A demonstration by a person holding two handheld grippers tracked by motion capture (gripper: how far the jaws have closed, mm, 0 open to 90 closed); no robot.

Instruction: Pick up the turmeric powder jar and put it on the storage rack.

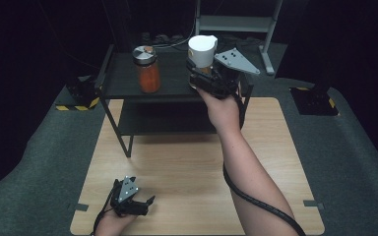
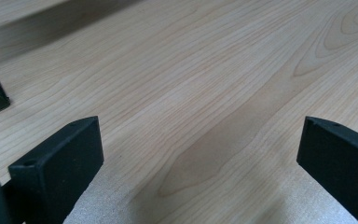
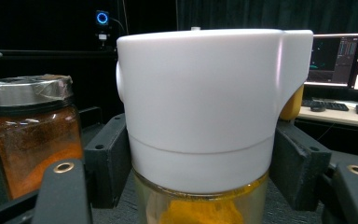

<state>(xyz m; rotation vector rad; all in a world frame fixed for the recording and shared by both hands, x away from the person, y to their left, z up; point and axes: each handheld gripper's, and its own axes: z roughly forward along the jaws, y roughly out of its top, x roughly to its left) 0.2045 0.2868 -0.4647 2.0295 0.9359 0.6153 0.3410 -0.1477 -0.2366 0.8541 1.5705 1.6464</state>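
My right gripper (image 1: 204, 73) is shut on a clear jar with a tall white cap (image 1: 202, 50) and yellow powder inside, held upright over the right part of a small black shelf (image 1: 123, 81). In the right gripper view the white-capped jar (image 3: 200, 116) stands between the two black jaws, which press on its sides. A second jar (image 1: 148, 69) with orange-red powder and a metal lid stands on the shelf top to the left, also seen as the orange jar (image 3: 30, 135). My left gripper (image 1: 145, 202) rests open low on the wooden table (image 1: 187, 172), its jaws wide apart with nothing between them.
The black shelf has a lower level and thin legs standing on the table's far part. Grey carpet (image 1: 39, 182) surrounds the table. A black cable (image 1: 256, 199) trails along the right forearm. Monitors (image 3: 335, 58) glow far behind the jar.
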